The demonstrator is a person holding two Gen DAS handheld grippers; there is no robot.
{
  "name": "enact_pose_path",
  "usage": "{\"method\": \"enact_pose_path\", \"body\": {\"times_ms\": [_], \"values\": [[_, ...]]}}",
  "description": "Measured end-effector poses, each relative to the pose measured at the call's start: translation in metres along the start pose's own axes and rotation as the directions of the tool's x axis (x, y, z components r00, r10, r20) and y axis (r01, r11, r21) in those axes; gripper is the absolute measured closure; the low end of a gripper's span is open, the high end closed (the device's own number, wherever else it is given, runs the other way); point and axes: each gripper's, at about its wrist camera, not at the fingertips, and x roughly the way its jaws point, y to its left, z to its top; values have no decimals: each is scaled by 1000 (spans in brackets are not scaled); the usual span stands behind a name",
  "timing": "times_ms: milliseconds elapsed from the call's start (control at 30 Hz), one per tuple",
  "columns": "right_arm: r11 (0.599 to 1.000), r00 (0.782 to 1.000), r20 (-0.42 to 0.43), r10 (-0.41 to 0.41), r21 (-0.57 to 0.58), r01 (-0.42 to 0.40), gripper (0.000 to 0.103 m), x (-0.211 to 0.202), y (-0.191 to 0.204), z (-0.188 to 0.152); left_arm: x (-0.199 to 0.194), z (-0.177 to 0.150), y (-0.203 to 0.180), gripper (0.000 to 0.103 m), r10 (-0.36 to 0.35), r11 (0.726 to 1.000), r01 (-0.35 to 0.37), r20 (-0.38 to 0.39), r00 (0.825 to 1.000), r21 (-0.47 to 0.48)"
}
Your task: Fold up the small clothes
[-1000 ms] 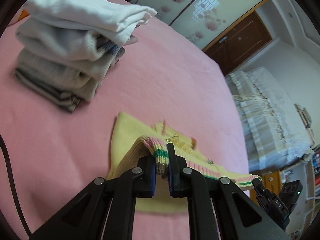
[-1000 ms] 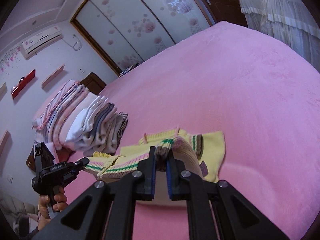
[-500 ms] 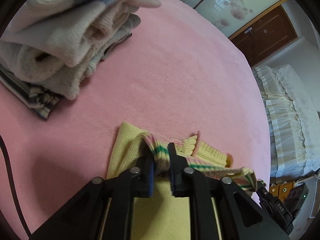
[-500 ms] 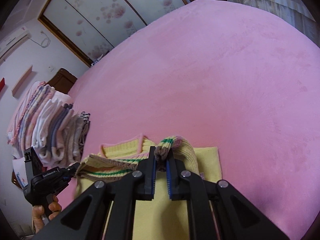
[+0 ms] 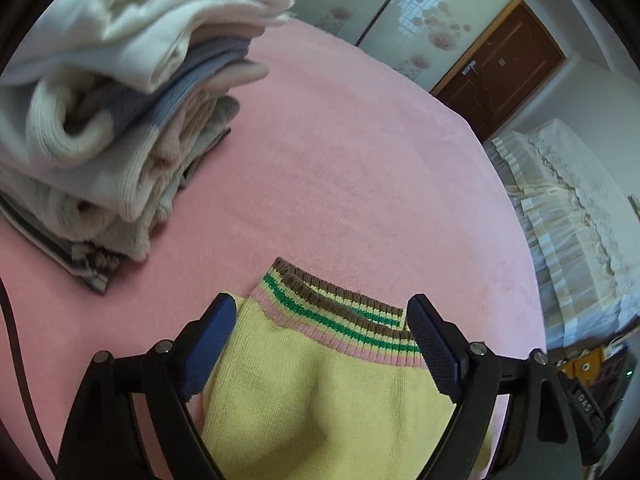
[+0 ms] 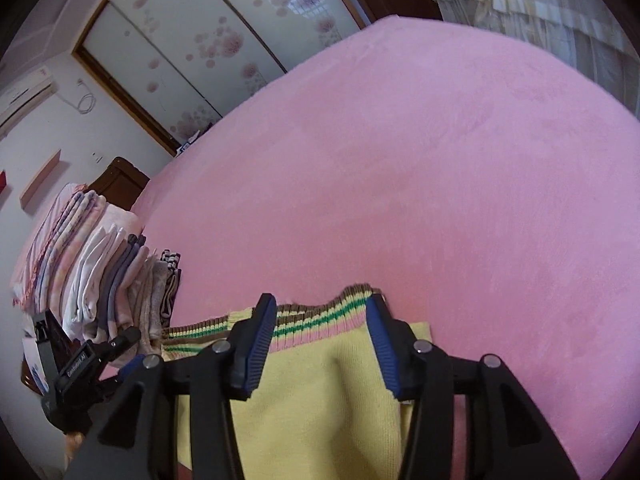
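A small yellow knit garment with a pink, green and brown striped hem lies folded flat on the pink bed cover. My left gripper hovers over its hem with jaws opening wide, pads clear of the cloth. In the right wrist view the same yellow garment lies under my right gripper, whose jaws are opening too, the striped hem showing between them untouched. The left gripper's black body shows at the lower left there.
A stack of folded clothes stands to the left on the bed, also seen as the stack of folded clothes in the right wrist view. Behind are flowered wardrobe doors, a brown door and a white frilled bed skirt.
Both grippers carried the striped hem forward and down over the yellow garment, then opened and let it go. The hem now lies flat on the folded garment.
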Motion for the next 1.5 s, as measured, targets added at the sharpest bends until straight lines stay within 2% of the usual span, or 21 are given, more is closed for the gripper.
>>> {"method": "enact_pose_path", "body": {"times_ms": [100, 200, 267, 300, 367, 567, 633, 733, 767, 833, 867, 1033, 1067, 1100, 1300, 1433, 1500], "values": [[992, 999, 6, -37, -119, 38, 56, -1, 15, -4, -1, -3, -5, 17, 13, 999, -13, -1, 1000, 45], [975, 999, -21, -46, -218, 40, 57, 6, 27, -13, 7, -13, -10, 17, 48, 992, -44, -29, 998, 116], [963, 998, -49, -43, -268, 29, 63, 13, 37, -22, 17, -23, -15, 17, 87, 983, -78, -47, 995, 164], [956, 997, -68, -38, -291, 17, 70, 19, 44, -27, 21, -27, -17, 17, 102, 980, -91, -55, 993, 179], [950, 995, -97, -29, -313, -3, 75, 30, 56, -36, 28, -35, -19, 17, 123, 973, -108, -64, 990, 202], [935, 985, -175, 11, -346, -72, 75, 63, 89, -61, 41, -46, -33, 17, 206, 931, -193, -11, 978, 309], [933, 980, -200, 2, -353, -74, 75, 76, 95, -66, 47, -45, -35, 17, 231, 920, -214, -13, 973, 328], [936, 978, -202, -41, -350, -33, 78, 90, 90, -66, 57, -42, -35, 17, 276, 903, -255, -12, 961, 347], [938, 979, -196, -51, -345, -20, 80, 91, 86, -63, 59, -40, -36, 17, 280, 902, -259, -11, 960, 344], [945, 979, -187, -78, -327, 12, 98, 92, 72, -57, 61, -35, -30, 16, 277, 912, -255, -26, 960, 320], [948, 979, -186, -84, -318, 21, 103, 91, 65, -54, 62, -33, -27, 15, 274, 918, -250, -37, 961, 308], [955, 981, -145, -129, -284, 84, 103, 76, 28, -37, 67, -22, -9, 10, 271, 936, -244, -77, 960, 255], [945, 975, -116, -190, -292, 149, 103, 71, 22, -35, 67, -22, -7, 10, 268, 938, -241, -80, 960, 251], [942, 974, -102, -202, -292, 164, 103, 68, 16, -34, 66, -23, -5, 10, 266, 939, -239, -83, 960, 249], [954, 971, -105, -216, -234, 187, 103, 54, -14, -29, 60, -24, -1, 10, 247, 946, -217, -102, 964, 241], [958, 973, -102, -208, -220, 182, 103, 38, -10, -28, 60, -11, 2, 10, 256, 943, -222, -113, 960, 250], [961, 976, -93, -194, -219, 170, 103, 29, -4, -26, 42, -11, -6, 10, 248, 940, -214, -99, 964, 267]]}}
